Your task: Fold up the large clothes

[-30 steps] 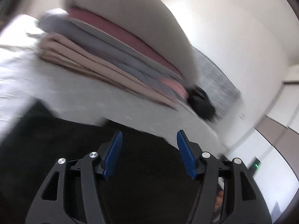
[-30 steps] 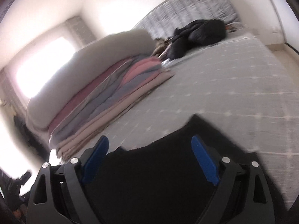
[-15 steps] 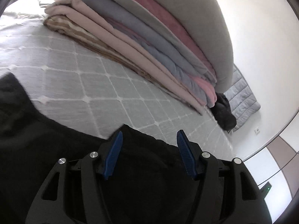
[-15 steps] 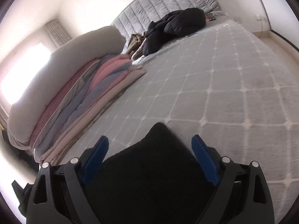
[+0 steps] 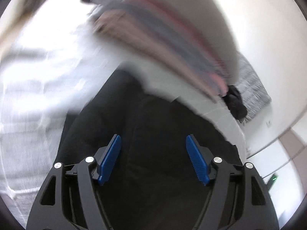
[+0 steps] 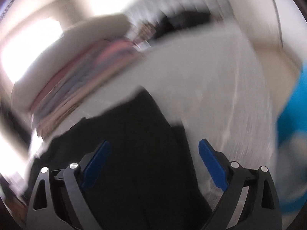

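Comparing the present views with those of half a second ago, heavy motion blur is found in both, where the earlier ones were sharp. In the left wrist view the black garment (image 5: pixel 153 138) now reaches further up the picture, and the left tongs (image 5: pixel 153 145) have just been opening; the blue pads (image 5: pixel 110 159) stand apart with the dark cloth seen between and beneath them, and no pressing on it is visible. In the right wrist view the right tongs (image 6: pixel 153 153) are spread as wide as before, with the garment (image 6: pixel 138 134) seen between the pads; whether cloth is touched cannot be told. A bright blue shape (image 6: pixel 293 105), too blurred to name, has entered at the right edge.

The garment is matt black, soft and creased, and lies on the bed (image 5: pixel 38 95), whose cover is pale grey with a faint grid of light lines. Its far edge is uneven, with a raised corner in the right wrist view. The stack of folded bedding (image 5: pixel 163 34), in pink, grey-blue and beige layers under a thick off-white roll, lies along the far side. A dark bundle of clothing (image 5: pixel 236 103) lies by the padded grey headboard (image 5: pixel 251 88).

Bare bed cover is left between garment and bedding, and to the garment's side in each view.
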The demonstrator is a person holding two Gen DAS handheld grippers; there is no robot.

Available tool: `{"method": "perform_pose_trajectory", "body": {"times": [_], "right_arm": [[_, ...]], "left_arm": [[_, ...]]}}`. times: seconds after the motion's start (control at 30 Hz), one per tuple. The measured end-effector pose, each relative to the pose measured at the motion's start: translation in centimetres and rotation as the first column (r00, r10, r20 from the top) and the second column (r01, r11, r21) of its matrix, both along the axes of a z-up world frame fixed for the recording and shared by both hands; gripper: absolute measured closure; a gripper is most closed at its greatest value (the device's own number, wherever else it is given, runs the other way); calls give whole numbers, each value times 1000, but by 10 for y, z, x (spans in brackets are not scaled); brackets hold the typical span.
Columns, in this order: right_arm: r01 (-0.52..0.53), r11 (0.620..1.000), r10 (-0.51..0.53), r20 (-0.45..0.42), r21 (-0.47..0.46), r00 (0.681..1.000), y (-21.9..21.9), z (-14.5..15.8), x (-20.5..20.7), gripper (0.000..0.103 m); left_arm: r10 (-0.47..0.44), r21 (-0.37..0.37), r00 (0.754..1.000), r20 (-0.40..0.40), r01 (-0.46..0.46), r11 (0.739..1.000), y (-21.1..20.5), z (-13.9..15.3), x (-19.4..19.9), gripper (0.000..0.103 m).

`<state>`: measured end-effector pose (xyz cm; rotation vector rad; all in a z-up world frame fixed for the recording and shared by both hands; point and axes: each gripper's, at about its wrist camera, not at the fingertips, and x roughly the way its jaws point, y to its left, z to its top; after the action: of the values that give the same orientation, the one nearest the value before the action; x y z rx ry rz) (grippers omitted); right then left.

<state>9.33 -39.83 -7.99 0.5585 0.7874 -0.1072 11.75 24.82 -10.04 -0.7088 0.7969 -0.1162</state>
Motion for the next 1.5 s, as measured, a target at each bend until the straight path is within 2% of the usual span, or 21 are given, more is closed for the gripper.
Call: {"method": "perform_pose_trajectory", "body": {"times": [0.03,0.07,0.13,0.27,0.33,0.37,0.4,0.47,0.53,0.6,0.7,0.8,0.9,1.0,1.1,1.17,1.27,1.4,1.5], "right_arm": [[26,1000,-26,4,15,1000,-3,5,-4,12],[28,1000,-28,32,-4,999,-1,15,-11,12],[-23,998,28,97,-58,995,17,44,-30,12],[-130,984,146,133,-120,980,59,73,-65,12],[-184,975,200,126,-128,972,83,77,-77,12],[-212,964,231,108,-162,967,99,78,-83,12],[-236,952,256,88,-194,963,111,79,-89,12],[-279,927,298,41,-249,954,139,83,-95,12],[-284,923,300,24,-259,954,158,86,-101,12],[-280,927,296,27,-251,955,171,86,-103,12],[-275,927,283,-6,-253,959,185,77,-102,12],[-262,916,269,-22,-305,963,196,72,-104,12],[-271,897,285,-13,-349,959,205,72,-105,12],[-293,898,298,-34,-329,954,206,66,-101,12],[-297,907,291,-64,-298,954,202,59,-96,12],[-293,911,284,-74,-290,956,199,57,-94,12],[-280,920,268,-81,-275,960,193,54,-93,12],[-265,930,250,-89,-256,964,187,52,-92,12],[-256,934,236,-109,-250,966,183,49,-90,12]], "left_arm": [[21,-17,1000,-12,-21,1000,5,-3,-1,40],[41,3,999,-7,-41,999,5,5,-5,40],[48,51,998,28,-50,997,-2,20,-19,40],[-31,151,998,53,23,988,-42,46,-54,35],[-81,198,993,87,62,978,-66,56,-74,34],[-106,226,989,106,80,971,-78,61,-85,29],[-121,245,986,118,89,965,-88,65,-91,20],[-141,297,981,132,96,950,-105,69,-108,16],[-165,343,977,132,111,933,-115,73,-117,14],[-170,366,977,126,113,924,-119,77,-118,13],[-113,390,988,104,64,919,-114,84,-117,12],[-67,415,996,59,37,909,-111,86,-115,12],[-61,460,998,23,44,887,-112,90,-112,12],[-66,501,997,31,42,864,-117,93,-111,11],[-83,516,996,22,60,855,-123,92,-112,10],[-96,548,995,-9,86,832,-130,89,-110,10],[-101,621,994,-37,103,777,-144,87,-108,10],[-138,619,990,-10,115,777,-159,94,-113,10],[-156,634,988,14,112,765,-169,100,-117,10]]}}
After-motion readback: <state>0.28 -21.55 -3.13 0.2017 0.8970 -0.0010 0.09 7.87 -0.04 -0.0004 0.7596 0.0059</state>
